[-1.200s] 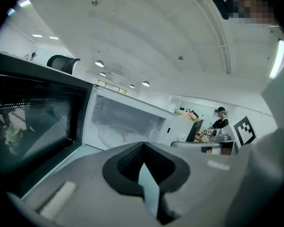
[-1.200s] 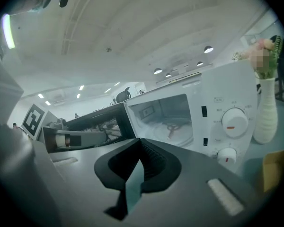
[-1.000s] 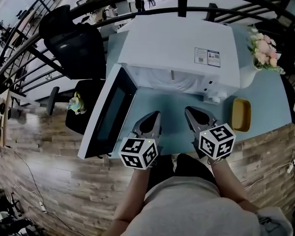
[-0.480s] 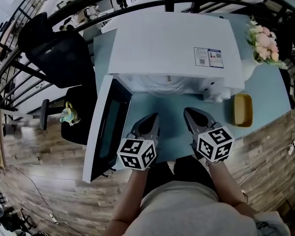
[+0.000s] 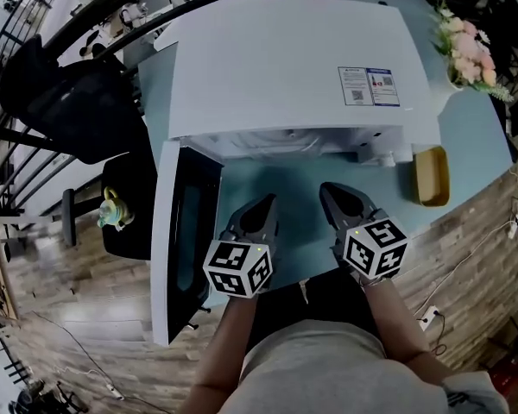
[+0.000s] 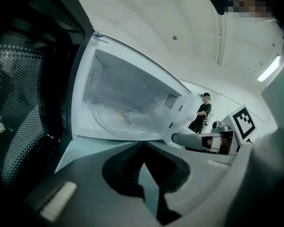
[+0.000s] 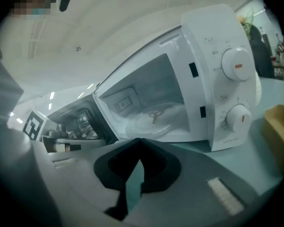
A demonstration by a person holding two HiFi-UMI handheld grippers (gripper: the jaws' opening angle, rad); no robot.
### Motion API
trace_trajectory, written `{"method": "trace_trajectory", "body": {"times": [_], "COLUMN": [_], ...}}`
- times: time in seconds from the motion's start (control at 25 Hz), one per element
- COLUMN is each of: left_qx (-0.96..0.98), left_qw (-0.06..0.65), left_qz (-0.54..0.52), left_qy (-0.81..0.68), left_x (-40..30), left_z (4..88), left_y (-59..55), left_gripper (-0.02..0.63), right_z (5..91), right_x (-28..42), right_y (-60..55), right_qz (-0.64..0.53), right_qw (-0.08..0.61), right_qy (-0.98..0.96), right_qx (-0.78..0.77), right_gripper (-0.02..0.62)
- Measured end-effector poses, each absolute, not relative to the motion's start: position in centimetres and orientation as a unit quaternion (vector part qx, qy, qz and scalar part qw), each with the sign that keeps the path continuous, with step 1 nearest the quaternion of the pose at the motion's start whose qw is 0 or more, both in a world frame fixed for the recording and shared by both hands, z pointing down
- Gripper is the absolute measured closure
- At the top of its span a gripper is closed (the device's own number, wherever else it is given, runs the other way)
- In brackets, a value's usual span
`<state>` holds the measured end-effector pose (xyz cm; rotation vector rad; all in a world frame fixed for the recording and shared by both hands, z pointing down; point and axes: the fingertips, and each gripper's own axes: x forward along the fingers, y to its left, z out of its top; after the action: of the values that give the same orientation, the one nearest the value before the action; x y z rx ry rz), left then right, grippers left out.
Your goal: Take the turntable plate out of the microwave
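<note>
We've leaned in over the microwave (image 5: 285,59); left tongs (image 5: 269,199) and right tongs (image 5: 326,189) closed, empty. The turntable plate (image 7: 151,122) is likely heavy, slick, breakable glass, so we'd grip its front rim.

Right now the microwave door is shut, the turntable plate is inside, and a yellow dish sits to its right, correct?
No: the door stands open, as the head view shows. The turntable plate is inside, and the yellow dish sits right of the microwave.
</note>
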<state>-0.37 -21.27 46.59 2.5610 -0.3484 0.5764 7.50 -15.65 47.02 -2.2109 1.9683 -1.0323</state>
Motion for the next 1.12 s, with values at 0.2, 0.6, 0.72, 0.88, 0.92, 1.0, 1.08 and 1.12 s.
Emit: {"method": "trace_trajectory", "body": {"times": [0.2,0.6,0.72,0.88,0.92,1.0,1.08,1.12], "left_qx": [0.938,0.93,0.93,0.928,0.928,0.926,0.925,0.924], "left_qw": [0.246,0.263,0.271,0.277,0.28,0.281,0.282,0.285], "left_qz": [0.217,0.242,0.236,0.233,0.233,0.233,0.234,0.233], "left_qy": [-0.109,-0.08,-0.081,-0.082,-0.084,-0.09,-0.098,-0.103], "left_x": [0.2,0.2,0.4,0.5,0.5,0.4,0.2,0.1], "left_z": [47.2,49.3,49.4,49.7,49.8,50.1,50.3,50.4], "left_y": [-20.9,-20.2,-20.4,-20.8,-21.0,-21.4,-21.9,-22.2], "left_gripper": [0.606,0.606,0.606,0.606,0.606,0.606,0.606,0.606], "right_z": [48.4,50.1,50.8,51.8,52.0,52.2,52.2,52.3], "right_x": [8.6,10.4,10.8,10.7,10.6,10.6,10.7,10.8], "right_y": [-16.4,-19.8,-20.5,-21.6,-21.9,-22.5,-22.9,-22.9], "right_qz": [-0.342,-0.401,-0.428,-0.454,-0.458,-0.462,-0.459,-0.458], "right_qw": [0.041,0.167,0.216,0.255,0.26,0.269,0.277,0.281], "right_qy": [0.594,0.532,0.501,0.486,0.485,0.483,0.481,0.479], "right_qx": [-0.727,-0.727,-0.72,-0.702,-0.699,-0.693,-0.693,-0.694], "right_gripper": [0.56,0.422,0.407,0.39,0.392,0.397,0.421,0.428]}}
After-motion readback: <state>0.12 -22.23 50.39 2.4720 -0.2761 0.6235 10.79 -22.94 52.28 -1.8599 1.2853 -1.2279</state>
